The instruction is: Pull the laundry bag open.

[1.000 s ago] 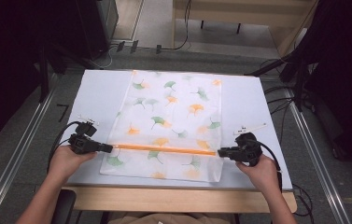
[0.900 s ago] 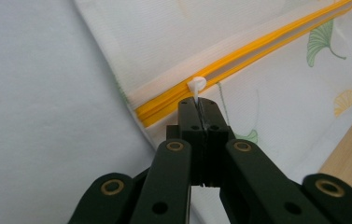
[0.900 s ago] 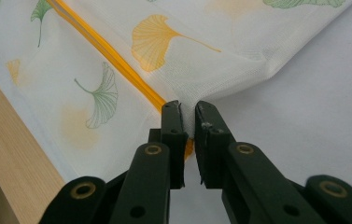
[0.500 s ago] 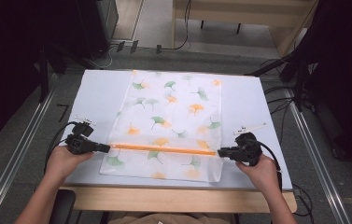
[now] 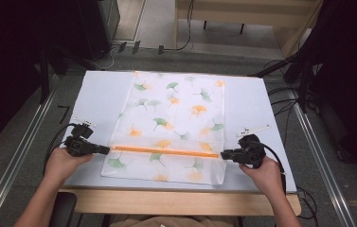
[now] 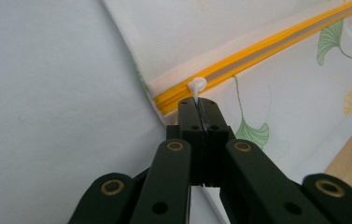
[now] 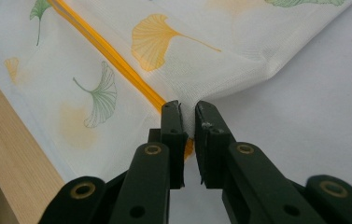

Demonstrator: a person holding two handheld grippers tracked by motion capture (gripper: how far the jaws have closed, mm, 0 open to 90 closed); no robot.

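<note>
two grippers, one in each of your hands, sit at opposite ends of the orange zipper (image 5: 165,152) that crosses the near part of the leaf-printed mesh bag (image 5: 174,123). the bag lies flat on the white table (image 5: 98,94), its near edge close to the table's wooden front edge (image 5: 176,201).

your left gripper (image 6: 197,105) has its jaws pressed together on the small white zipper pull (image 6: 195,87) at the bag's left end, the pull's curled tip poking out above the jaw tips.

your right gripper (image 7: 188,112) holds its jaws narrow, with a slim gap between them, pinching the bag's fabric at the right end of the zipper; the mesh puckers into a fold just beyond the tips. in the high view your left gripper (image 5: 101,150) and right gripper (image 5: 224,154) point inward at each other along the zipper line.
</note>
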